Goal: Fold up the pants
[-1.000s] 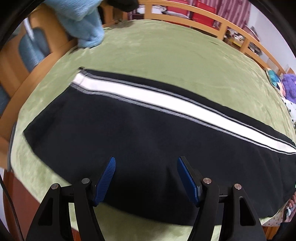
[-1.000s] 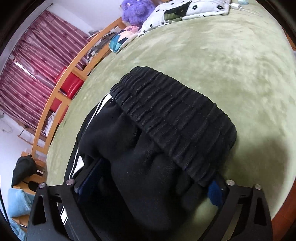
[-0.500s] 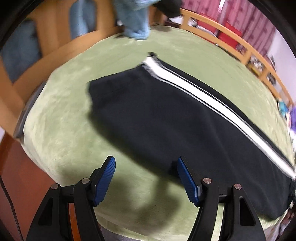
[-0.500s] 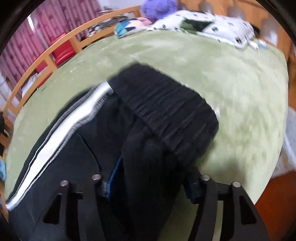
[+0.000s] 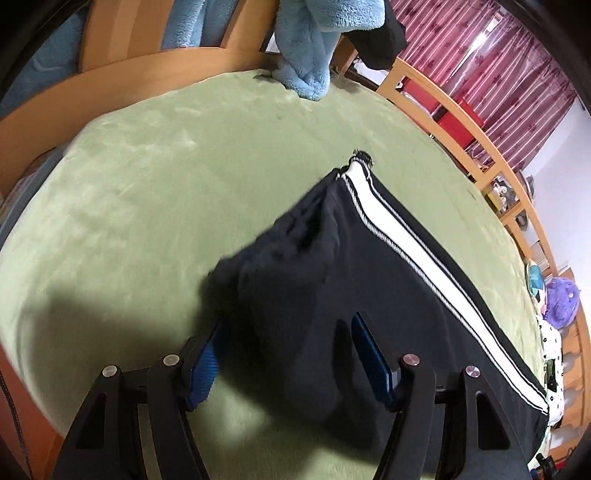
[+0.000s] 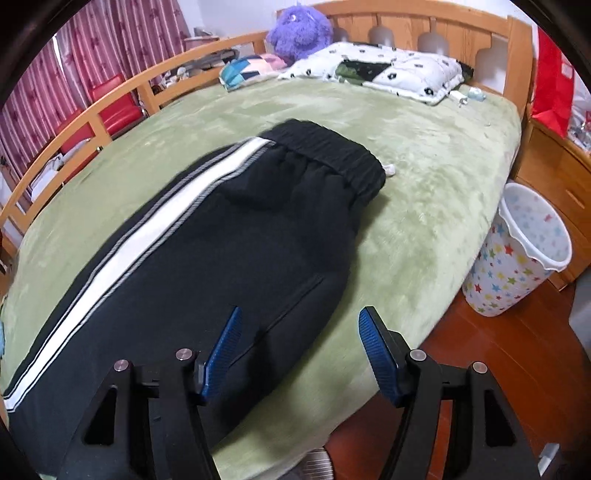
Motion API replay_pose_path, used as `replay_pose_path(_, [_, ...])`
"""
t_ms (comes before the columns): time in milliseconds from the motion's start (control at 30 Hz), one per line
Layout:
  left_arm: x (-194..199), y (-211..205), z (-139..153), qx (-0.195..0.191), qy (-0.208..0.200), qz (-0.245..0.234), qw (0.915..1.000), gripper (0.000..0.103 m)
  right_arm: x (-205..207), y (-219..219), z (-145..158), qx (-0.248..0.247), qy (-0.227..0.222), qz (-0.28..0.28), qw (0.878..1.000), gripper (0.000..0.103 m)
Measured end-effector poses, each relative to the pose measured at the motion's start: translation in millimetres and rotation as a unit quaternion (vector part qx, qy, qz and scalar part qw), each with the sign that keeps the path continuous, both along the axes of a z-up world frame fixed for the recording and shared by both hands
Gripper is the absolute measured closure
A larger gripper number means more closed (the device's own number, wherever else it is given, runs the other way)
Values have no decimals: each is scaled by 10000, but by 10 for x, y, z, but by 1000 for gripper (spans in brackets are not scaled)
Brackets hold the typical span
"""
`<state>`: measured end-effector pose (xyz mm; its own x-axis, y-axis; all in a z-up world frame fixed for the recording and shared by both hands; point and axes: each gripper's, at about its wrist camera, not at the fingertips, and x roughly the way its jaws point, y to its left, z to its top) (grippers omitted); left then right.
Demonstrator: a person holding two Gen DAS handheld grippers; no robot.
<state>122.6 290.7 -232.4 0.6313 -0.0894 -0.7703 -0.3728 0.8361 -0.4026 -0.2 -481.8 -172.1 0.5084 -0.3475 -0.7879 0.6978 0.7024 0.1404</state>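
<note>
Black pants (image 6: 207,266) with a white side stripe lie on the green bed cover (image 6: 424,177). The waistband is at the far end in the right wrist view. My right gripper (image 6: 297,343) is open and empty above the pants' near edge. In the left wrist view the pants (image 5: 351,280) have the leg hem bunched and raised between my left gripper's (image 5: 286,354) blue pads. The jaws stand wide around the cloth, which hides the left pad's tip. I cannot tell whether the pads are pinching it.
A light blue fleece (image 5: 310,44) hangs over the wooden footboard. A pillow (image 6: 388,70) and a purple plush (image 6: 299,33) lie by the headboard. A star-patterned bin (image 6: 517,254) stands on the floor right of the bed. Wooden rails (image 6: 92,125) line the far side.
My right gripper has let go of the waistband and pulled back; the waistband now lies flat. My left gripper has moved to the leg hem, which is now bunched between its fingers.
</note>
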Motion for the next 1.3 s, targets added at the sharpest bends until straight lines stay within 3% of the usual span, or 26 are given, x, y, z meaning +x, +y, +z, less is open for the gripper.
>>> replay_pose_path(100, [138,44,-18,-46,9,-27,10000,45,73,239,79,-51,-66,192,9998,38])
replay_pose_path(167, [224,93,-29,-155,90,-10,9998,65,145,344,109,-150,-74,272,9995,40])
replay_pose_path(233, [234,144,-23,-399,34,-65,9992,79,185,470,148,-78,-119,342,9993,48])
replay_pose_path(267, [225,163,-18,-528,10,-97,9986,82,209,517,161,58,-148,444,9989,53])
replay_pose_path(367, [189,169,77,-560,-55,-47,9984,83,254,623,187,335,-230,698,9967,55])
replay_pose_path(567, [157,-226,733,583,-486,-241,9968,87,350,880,326,81,-301,1224,9920,55])
replay_pose_path(733, [126,-963,1537,1467,-1243,-874,9774,88,384,946,420,11,-391,1495,9880,54])
replay_pose_path(833, [82,-1532,1898,1492,-1653,-1370,9652,89,392,986,509,183,-529,1801,9821,54])
replay_pose_path(933, [34,-2080,2074,1492,-1835,-1793,9549,89,315,1035,613,305,-896,2108,9729,53])
replay_pose_path(1133, [-31,-3268,1993,1475,-1791,-2812,9312,90,127,979,689,256,-1075,2196,9693,52])
replay_pose_path(1300, [-114,-3931,1521,1224,-1109,-3492,9224,90,-48,829,640,255,-1048,2105,9716,51])
